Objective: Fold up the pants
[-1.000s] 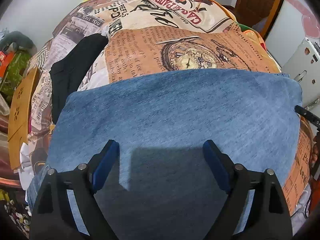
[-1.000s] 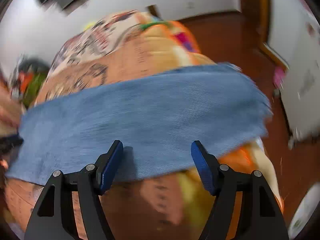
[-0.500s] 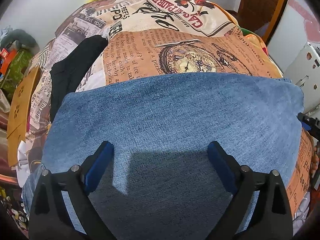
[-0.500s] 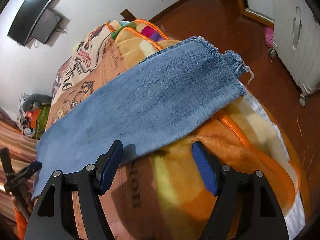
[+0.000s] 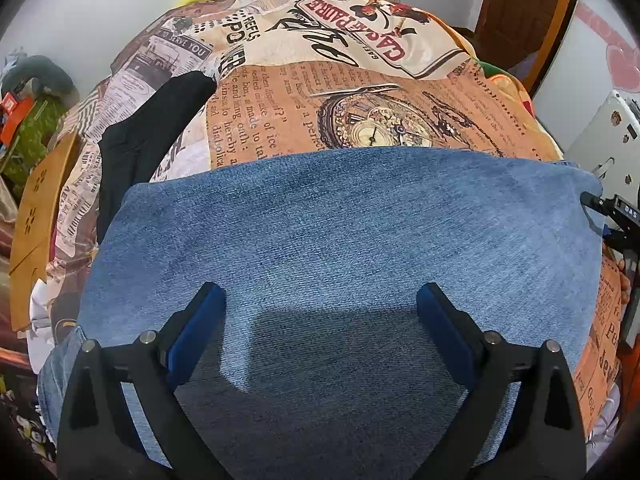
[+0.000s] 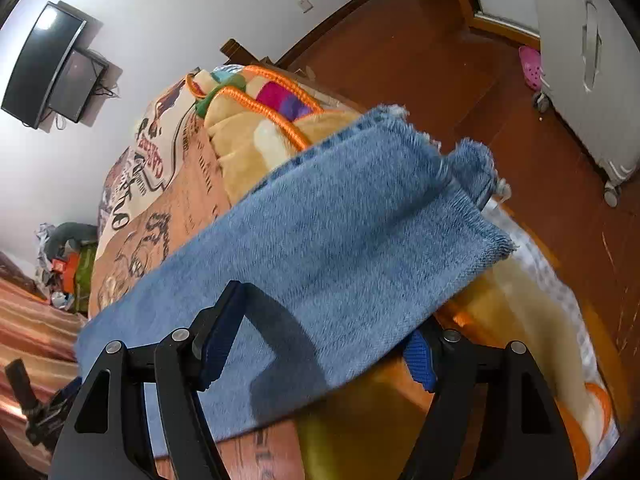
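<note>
We have the pants [image 5: 340,232], blue denim, laid flat and long across the bed on a newspaper-print blanket [image 5: 360,112], with the frayed leg hems [image 6: 460,184] reaching the far end over an orange fleece blanket [image 6: 256,136]. Our left gripper [image 5: 320,320] hangs over the wide part of the denim with its jaws spread about as far as they go and nothing between the pads; its shadow falls on the cloth below. Our right gripper [image 6: 320,336] sits at the near edge of the legs, jaws at a middling gap: the denim edge passes between the two fingers, one blue pad over the cloth and the other peeking out beneath it, yet we cannot see the pads pressing, so we judge nothing is gripped.

We judge this cloth soft but with body: heavier and stiffer than a shirt, not slippery, not fragile. It should hold a crease once laid, and doubled layers will be thick, so a pinch must take both layers well inside the pads. The best holds look like the hems on one side and the waist end on the other, near the corners, so the fold carries over evenly. A black garment [image 5: 132,140] lies just beside the denim and should stay out of the fold
</note>
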{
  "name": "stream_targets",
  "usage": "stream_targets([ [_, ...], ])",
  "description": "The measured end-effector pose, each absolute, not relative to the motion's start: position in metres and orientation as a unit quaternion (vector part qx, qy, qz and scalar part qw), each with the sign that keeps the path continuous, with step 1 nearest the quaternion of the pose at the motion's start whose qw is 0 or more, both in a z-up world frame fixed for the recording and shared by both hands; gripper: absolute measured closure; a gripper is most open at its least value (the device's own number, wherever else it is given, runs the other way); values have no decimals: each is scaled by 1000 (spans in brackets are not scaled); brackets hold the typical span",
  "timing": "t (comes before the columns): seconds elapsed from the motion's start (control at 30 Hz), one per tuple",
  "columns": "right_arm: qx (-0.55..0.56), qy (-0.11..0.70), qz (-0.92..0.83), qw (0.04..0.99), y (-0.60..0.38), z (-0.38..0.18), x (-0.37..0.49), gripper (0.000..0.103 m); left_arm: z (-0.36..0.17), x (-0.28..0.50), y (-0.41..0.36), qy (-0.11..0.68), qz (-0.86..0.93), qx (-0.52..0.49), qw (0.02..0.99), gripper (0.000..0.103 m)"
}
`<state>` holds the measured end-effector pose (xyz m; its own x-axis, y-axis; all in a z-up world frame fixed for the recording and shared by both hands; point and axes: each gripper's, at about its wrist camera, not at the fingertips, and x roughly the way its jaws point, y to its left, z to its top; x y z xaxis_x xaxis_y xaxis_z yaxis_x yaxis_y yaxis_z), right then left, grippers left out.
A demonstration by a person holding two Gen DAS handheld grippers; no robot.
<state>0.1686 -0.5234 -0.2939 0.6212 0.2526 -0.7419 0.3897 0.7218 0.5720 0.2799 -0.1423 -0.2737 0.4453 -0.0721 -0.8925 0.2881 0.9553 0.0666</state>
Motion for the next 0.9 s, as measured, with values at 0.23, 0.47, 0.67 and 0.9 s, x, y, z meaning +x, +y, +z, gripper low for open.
stream_targets([
  [0.23, 342, 411, -67, 842, -527, -277, 170, 82, -272, 278, -142, 516, -108, 101, 844, 5],
  [0.47, 318, 352, -48, 879, -520, -220, 159, 90, -264, 265, -142, 513, -126, 91, 844, 5],
  [0.67, 281, 298, -1, 912, -488, -154, 161, 92, -244, 254, -128, 496, -138, 51, 856, 5],
  [0.9, 232, 243, 77, 939, -420, -83, 172, 93, -211, 239, -87, 458, -124, 19, 880, 5],
])
